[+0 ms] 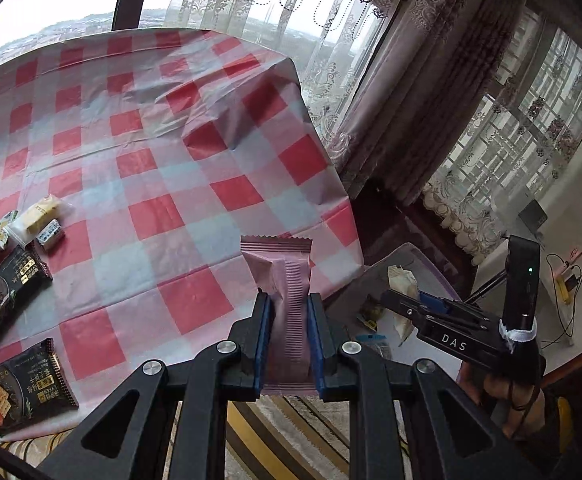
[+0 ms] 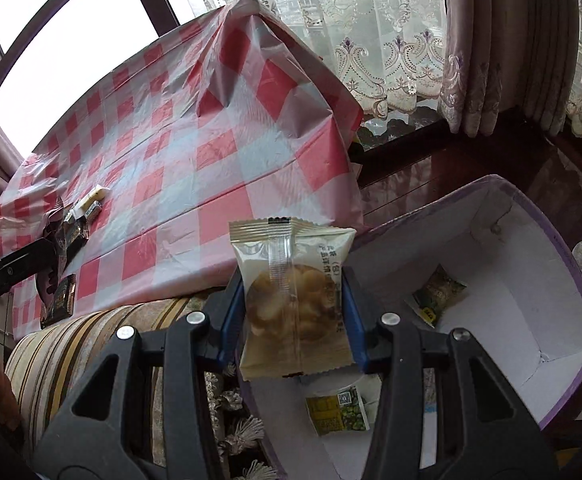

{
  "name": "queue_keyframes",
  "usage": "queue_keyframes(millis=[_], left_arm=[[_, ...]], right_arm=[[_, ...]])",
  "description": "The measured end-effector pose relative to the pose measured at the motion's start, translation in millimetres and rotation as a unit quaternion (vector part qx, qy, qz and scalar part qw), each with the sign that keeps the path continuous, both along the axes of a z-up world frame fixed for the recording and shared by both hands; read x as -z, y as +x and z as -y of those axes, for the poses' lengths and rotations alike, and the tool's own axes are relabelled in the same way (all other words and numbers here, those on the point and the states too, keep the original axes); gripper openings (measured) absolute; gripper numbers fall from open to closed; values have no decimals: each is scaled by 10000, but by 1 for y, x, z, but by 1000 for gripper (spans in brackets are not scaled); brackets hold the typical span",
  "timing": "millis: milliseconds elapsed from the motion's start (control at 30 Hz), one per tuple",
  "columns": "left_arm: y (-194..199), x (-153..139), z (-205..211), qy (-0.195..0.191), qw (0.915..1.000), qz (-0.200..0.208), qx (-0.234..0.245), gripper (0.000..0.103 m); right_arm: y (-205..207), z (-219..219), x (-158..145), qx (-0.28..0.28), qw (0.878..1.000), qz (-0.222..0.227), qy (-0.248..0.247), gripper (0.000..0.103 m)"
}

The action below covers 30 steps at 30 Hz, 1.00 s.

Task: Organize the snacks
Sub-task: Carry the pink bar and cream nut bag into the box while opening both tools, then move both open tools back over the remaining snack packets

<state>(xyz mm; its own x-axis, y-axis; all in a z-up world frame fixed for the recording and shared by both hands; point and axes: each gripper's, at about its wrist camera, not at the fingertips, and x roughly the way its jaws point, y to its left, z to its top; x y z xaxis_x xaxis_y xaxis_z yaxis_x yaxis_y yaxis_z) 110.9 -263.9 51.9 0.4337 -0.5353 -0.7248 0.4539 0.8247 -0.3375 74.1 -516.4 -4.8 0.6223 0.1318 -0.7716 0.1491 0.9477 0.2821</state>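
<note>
My left gripper is shut on a pink snack packet and holds it upright above the near right part of the checked table. My right gripper is shut on a beige nut packet, held over the near rim of a purple box with a white inside. Two green-yellow packets lie in the box. The right gripper also shows in the left wrist view, over the box. Several snacks lie at the table's left: black cracker packs and small pale packets.
A striped sofa edge runs below the table's near side. Lace curtains and a dark wooden sill stand behind the box. The table's far and middle cloth is wrinkled.
</note>
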Motion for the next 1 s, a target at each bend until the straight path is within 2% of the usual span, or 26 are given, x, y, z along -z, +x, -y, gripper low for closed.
queue_keyframes(millis=[233,367,533,600,667,700,1000], left_arm=[[-16,16,60,-150,9951,-598,769,19],[-29,21,89,-118,9905,-733,1154,19],[-34,25,103,-198,9855,-938,1398,22],[-33,27,102,-177,9856,-997,1355,26],[-30,28,97,-223,9860,-1058,1268,35],[-29,27,96,-236,9864,-1066,1226,37],[-24,22,76,-324,9912,-945,867,37]], right_arm=[[-20,43,4,499,9987,-108,-23,49],[-26,54,1,634,9978,-133,-143,50],[-27,55,-1,597,9980,-98,-167,53],[-26,54,-2,562,9983,-62,-148,59],[-25,50,-3,523,9985,-41,-145,60],[-24,48,-4,496,9986,-36,-150,60],[-17,28,-9,281,9994,-48,-193,60]])
